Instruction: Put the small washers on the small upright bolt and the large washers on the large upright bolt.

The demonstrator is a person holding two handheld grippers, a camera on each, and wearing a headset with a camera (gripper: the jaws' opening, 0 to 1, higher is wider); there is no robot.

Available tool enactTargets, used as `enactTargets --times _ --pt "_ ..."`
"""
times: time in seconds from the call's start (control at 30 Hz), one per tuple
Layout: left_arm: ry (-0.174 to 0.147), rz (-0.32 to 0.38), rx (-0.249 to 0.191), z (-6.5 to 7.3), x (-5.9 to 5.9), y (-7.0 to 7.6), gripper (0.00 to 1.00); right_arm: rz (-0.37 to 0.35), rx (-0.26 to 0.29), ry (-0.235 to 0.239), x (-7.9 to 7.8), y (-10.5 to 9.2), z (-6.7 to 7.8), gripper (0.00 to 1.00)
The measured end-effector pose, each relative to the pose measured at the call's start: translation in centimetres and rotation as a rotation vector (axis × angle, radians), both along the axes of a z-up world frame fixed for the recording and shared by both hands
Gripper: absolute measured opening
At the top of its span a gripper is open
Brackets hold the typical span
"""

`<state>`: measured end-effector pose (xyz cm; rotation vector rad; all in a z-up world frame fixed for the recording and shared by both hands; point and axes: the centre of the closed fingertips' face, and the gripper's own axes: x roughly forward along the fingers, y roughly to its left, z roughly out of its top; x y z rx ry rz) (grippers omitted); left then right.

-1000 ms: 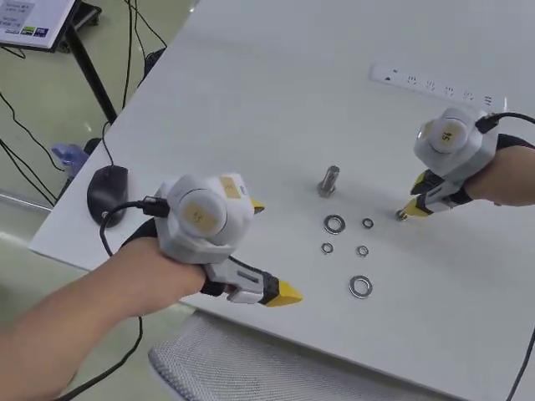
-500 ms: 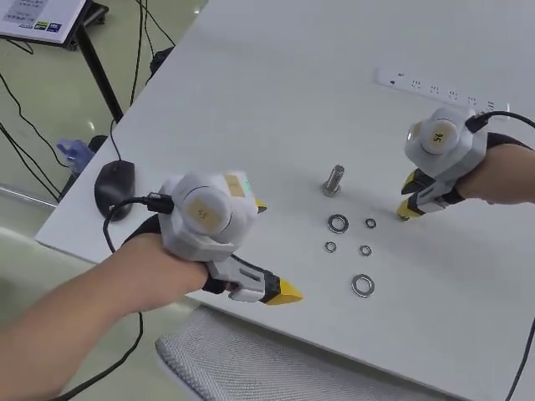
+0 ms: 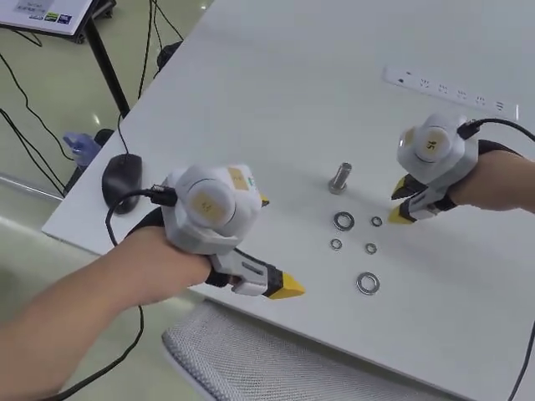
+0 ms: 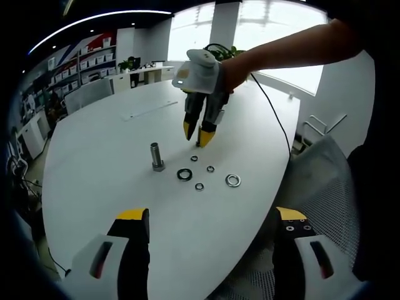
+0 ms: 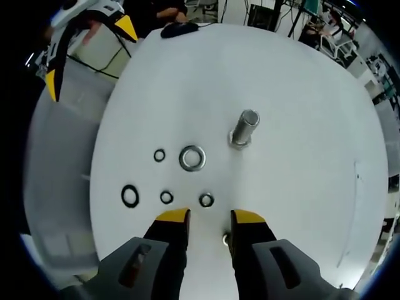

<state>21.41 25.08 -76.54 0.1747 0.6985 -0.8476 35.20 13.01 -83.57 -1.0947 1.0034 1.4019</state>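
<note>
The large upright bolt stands on the white table. In front of it lie two large washers and three small washers. My right gripper hovers just right of them, open and holding nothing. The small upright bolt stands in its gap, close to one finger. My left gripper is wide open and empty at the table's near edge.
A white power strip lies at the back right. A black mouse with its cable sits at the table's left corner. A grey mesh chair stands below the near edge.
My right gripper has moved left toward the washers, so the small bolt now sits between its fingers instead of at their tip. My left gripper has hardly moved.
</note>
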Motion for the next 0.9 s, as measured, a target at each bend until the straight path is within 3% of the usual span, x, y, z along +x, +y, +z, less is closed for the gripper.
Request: enactTargets --times 0.2,0.67,0.9 --pt "-0.001 0.006 0.0 -0.1 0.0 0.3 0.81 -0.016 0.02 -0.006 -0.1 0.4 -0.6 0.28" --pt "0.014 0.006 0.011 -0.7 -0.4 0.6 0.79 -0.03 -0.017 -0.012 -0.4 0.1 -3.3 0.27" --pt "0.022 0.006 0.012 -0.8 -0.4 0.9 0.77 -0.035 -0.015 -0.024 -0.3 0.1 -3.6 0.26"
